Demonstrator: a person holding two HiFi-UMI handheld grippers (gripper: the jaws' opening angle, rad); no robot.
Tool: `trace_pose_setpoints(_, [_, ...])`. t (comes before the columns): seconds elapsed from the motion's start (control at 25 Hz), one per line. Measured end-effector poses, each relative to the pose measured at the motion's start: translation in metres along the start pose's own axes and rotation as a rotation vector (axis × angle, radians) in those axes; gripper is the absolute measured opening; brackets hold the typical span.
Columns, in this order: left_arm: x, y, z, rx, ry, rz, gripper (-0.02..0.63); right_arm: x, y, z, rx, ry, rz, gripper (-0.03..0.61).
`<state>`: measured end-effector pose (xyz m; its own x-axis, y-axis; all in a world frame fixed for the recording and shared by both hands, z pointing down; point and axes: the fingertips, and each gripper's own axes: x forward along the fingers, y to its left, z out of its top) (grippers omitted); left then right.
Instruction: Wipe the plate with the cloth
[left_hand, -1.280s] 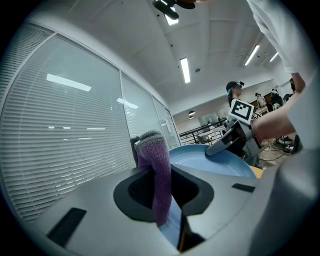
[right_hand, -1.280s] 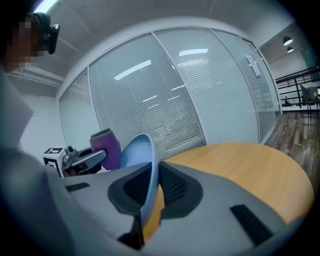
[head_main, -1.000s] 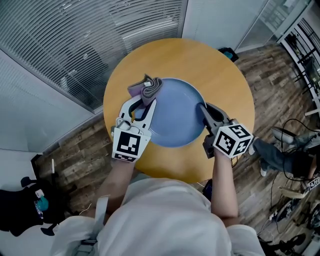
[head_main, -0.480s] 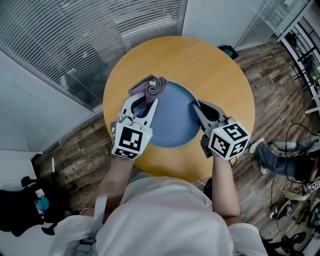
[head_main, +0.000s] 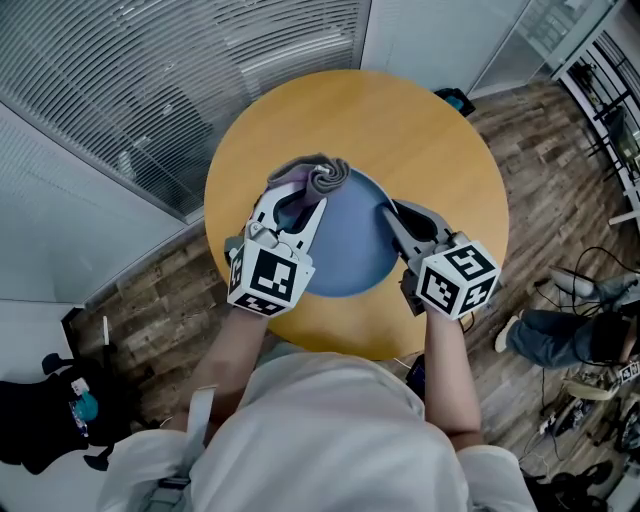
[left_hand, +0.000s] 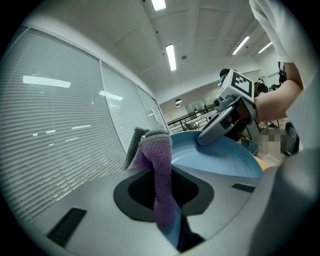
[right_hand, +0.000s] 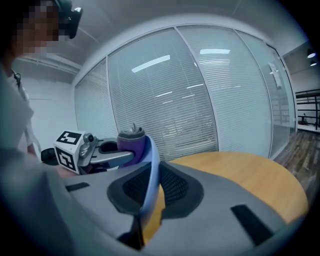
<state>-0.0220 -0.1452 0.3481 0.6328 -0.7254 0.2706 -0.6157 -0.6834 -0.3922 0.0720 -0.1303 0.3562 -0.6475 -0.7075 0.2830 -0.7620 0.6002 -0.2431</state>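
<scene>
On my head view the blue plate (head_main: 352, 250) is over the round wooden table (head_main: 430, 130), a little toward the table's 6 o'clock side from its centre. My right gripper (head_main: 388, 214) reaches in from 4 o'clock and its jaws are closed on the plate's rim at about the plate's 3 o'clock. In the right gripper view that rim (right_hand: 150, 175) runs up edge-on between the two jaws, so the plate is tipped rather than flat. I cannot tell whether its lower edge touches the tabletop. My left gripper (head_main: 300, 200) comes in from 7 o'clock, and its jaws are pinched on the cloth (head_main: 318, 178), a grey and purple bundle. In the left gripper view a purple strip of it (left_hand: 161, 185) hangs down between the jaws, with the grey folds bunched above them. The bundle rests against the plate at roughly its 11 o'clock edge, touching the rim there. From the left gripper view the plate's inside (left_hand: 220, 157) opens to the cloth's 3 o'clock side, and the right gripper (left_hand: 220, 131) shows across it on the far rim. The marker cubes (head_main: 266, 281) sit near my wrists at the table's 6 o'clock edge. A glass wall with slatted blinds (head_main: 200, 70) lies at the 11 o'clock side, and wood floor (head_main: 540, 150) at 3 o'clock.
</scene>
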Motion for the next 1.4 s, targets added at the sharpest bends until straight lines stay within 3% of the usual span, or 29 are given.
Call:
trace_pose_setpoints(0.68, [0.02,-0.032,0.019,0.212,0.016,-0.09,0.052,-0.005,-0.009,-0.001,0.028,-0.007,-0.005,0.043])
trace_pose_setpoints(1.4, [0.033,-0.057,0.0,0.46,0.143,-0.17,0.052,-0.003,-0.014,-0.006,0.012,0.003,-0.03,0.044])
